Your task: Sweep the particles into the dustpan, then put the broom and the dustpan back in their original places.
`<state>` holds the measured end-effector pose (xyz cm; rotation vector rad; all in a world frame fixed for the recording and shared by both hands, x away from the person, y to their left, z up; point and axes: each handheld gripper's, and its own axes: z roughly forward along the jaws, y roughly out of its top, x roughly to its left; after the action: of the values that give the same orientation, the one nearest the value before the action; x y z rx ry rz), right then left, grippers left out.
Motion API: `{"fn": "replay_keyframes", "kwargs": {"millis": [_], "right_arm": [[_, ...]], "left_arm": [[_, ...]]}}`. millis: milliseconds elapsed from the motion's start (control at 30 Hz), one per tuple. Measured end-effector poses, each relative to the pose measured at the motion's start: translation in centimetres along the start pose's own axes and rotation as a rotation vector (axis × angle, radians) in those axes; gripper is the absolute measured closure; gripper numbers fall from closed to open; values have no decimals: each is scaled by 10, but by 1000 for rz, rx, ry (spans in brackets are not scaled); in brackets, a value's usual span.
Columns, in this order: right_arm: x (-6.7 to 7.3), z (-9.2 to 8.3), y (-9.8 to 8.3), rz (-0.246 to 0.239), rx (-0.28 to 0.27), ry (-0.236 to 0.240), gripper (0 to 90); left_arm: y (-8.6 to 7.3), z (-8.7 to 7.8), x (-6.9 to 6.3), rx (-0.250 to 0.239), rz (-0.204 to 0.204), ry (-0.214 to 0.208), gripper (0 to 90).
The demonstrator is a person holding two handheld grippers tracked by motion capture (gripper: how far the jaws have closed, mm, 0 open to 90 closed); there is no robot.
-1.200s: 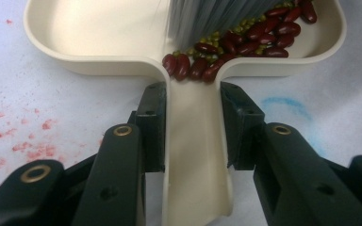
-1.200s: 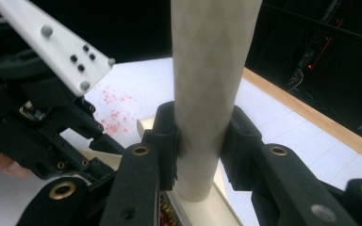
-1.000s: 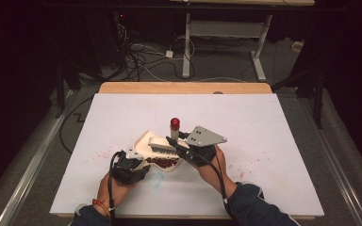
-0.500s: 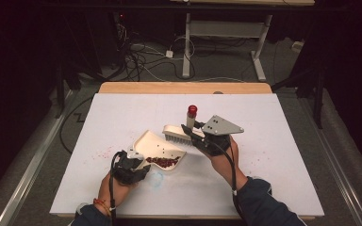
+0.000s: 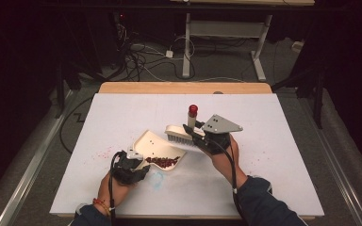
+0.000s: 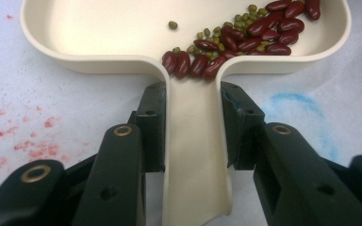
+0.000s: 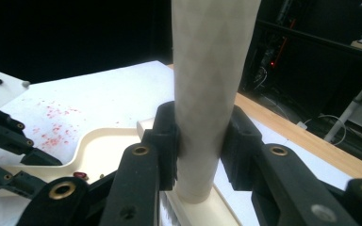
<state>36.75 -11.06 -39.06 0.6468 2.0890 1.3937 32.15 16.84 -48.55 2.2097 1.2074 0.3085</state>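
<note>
A cream dustpan [image 5: 151,141] lies on the white table, with red kidney beans and small green beans [image 6: 245,37] heaped at its handle end. My left gripper [image 5: 143,162] is shut on the dustpan's handle [image 6: 193,160], one jaw on each side. To the pan's right, my right gripper [image 5: 192,130] is shut on the cream handle [image 7: 207,84] of a brush. The brush's bristle head [image 5: 179,135] hangs just past the pan's right rim, and the red-tipped handle end [image 5: 193,110] points up and away. The dustpan [image 7: 106,146] also shows below the right gripper.
Red stains [image 5: 102,153] speckle the white sheet left of the pan, and a blue smear [image 5: 156,179] lies near the front. A wooden edge [image 5: 184,87] runs along the table's back. Cables and desk legs [image 5: 187,47] stand on the floor beyond.
My right gripper has carried the brush off the dustpan, to the right and slightly up. The left gripper and the pan have stayed put.
</note>
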Motion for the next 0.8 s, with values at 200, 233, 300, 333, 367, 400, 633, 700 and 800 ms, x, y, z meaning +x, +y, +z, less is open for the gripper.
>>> {"fn": "replay_keyframes", "kwargs": {"millis": [200, 233, 300, 333, 367, 400, 633, 700, 800], "right_arm": [[-6, -16, 1, -7, 1, 24, 704], [-8, -20, 1, -3, 0, 27, 704], [-12, -28, 1, -4, 2, 34, 704], [-14, -33, 1, -6, 4, 34, 704], [-16, -37, 1, -7, 3, 30, 704], [-18, -41, 1, -11, 4, 28, 704], [-32, -77, 1, -17, 11, 38, 703], [-37, -89, 0, -22, 15, 39, 703], [-43, -106, -4, -27, 28, 45, 703]], "left_arm": [[1, 0, 1, 5, 0, -5, 635], [1, 0, 2, 5, 1, -5, 635], [0, 0, 2, 5, 3, -3, 635], [0, 0, 2, 5, 4, -2, 635], [0, 0, 3, 5, 5, 0, 635], [0, 0, 3, 4, -1, 1, 635], [-1, -3, 8, 3, -8, 13, 635], [-2, -3, 11, 4, -20, 14, 634], [-4, -4, 15, 2, -29, 23, 634]]}}
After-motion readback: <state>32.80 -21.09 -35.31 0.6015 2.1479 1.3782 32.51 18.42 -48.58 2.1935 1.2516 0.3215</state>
